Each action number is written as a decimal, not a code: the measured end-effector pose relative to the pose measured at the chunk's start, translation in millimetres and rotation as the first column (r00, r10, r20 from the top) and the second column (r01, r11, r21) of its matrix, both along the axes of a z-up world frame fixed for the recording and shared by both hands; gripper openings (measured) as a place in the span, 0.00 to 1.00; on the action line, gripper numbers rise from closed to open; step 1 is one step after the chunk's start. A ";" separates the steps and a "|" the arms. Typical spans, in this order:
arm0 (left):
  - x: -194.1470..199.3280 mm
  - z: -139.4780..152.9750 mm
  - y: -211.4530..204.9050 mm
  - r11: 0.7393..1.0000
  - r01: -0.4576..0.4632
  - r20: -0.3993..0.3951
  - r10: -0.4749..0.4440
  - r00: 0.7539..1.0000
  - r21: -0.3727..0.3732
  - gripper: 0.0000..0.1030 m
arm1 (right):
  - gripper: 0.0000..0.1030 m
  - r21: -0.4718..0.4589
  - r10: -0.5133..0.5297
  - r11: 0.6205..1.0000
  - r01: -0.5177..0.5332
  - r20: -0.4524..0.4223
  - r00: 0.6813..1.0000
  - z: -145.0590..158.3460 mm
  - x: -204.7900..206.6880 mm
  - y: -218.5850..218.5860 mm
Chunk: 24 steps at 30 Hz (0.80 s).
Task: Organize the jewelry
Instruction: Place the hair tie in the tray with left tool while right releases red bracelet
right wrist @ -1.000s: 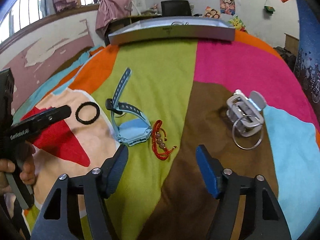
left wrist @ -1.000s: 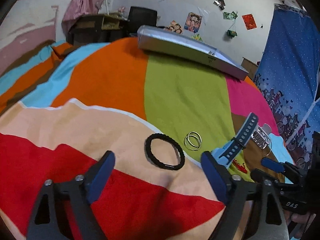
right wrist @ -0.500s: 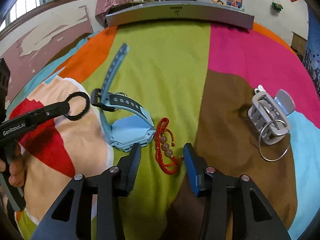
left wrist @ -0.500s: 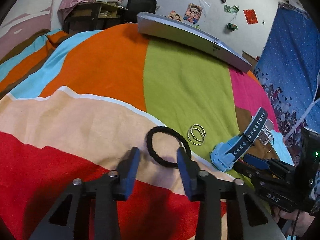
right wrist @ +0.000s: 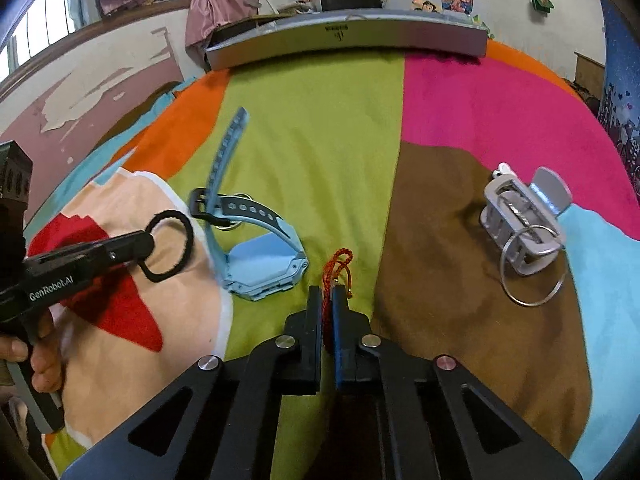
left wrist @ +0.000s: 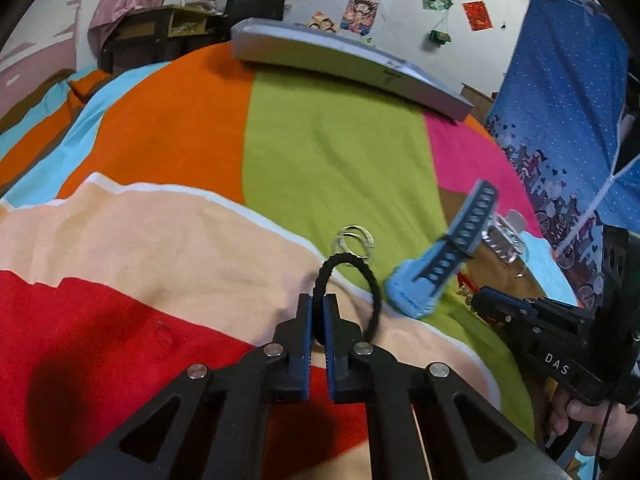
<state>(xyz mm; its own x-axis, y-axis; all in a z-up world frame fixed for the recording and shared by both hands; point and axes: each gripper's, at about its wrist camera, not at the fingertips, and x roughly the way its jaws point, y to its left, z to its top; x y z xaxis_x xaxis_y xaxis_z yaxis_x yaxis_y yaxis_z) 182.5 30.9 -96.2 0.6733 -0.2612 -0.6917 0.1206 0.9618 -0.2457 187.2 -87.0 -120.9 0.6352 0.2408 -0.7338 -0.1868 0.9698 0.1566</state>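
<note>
My left gripper (left wrist: 318, 304) is shut on a black braided band (left wrist: 370, 276), which stands lifted off the colourful blanket; the band also shows in the right wrist view (right wrist: 186, 240). My right gripper (right wrist: 328, 294) is shut on a red beaded cord bracelet (right wrist: 338, 264). A light blue watch (right wrist: 260, 264) lies just left of it and shows in the left wrist view (left wrist: 436, 268). Two thin silver rings (left wrist: 354, 240) lie beyond the band. A silver clasp with a wire hoop (right wrist: 524, 228) lies at the right.
A long silver box (right wrist: 344, 38) lies across the far end of the blanket (right wrist: 320, 128). A blue patterned curtain (left wrist: 560, 100) hangs at the right. A desk and chair (left wrist: 172, 28) stand behind the bed.
Both grippers have closed. The left one shut on the black band and raised it; the right one moved in and shut on the red bracelet.
</note>
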 end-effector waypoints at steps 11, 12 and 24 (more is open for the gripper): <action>-32.1 38.7 -21.4 0.999 0.027 0.090 -0.025 0.996 -0.021 0.05 | 0.04 0.019 0.034 0.999 -0.036 0.097 0.995 36.9 -35.2 -21.4; -34.4 42.0 -22.9 0.999 0.029 0.099 -0.027 0.995 -0.023 0.05 | 0.04 0.023 0.035 0.999 -0.037 0.106 0.994 40.4 -37.8 -23.6; -26.8 93.1 -38.6 0.999 0.036 0.152 -0.032 0.988 -0.025 0.05 | 0.04 0.030 0.092 0.995 -0.100 0.208 0.974 100.7 -49.7 -44.7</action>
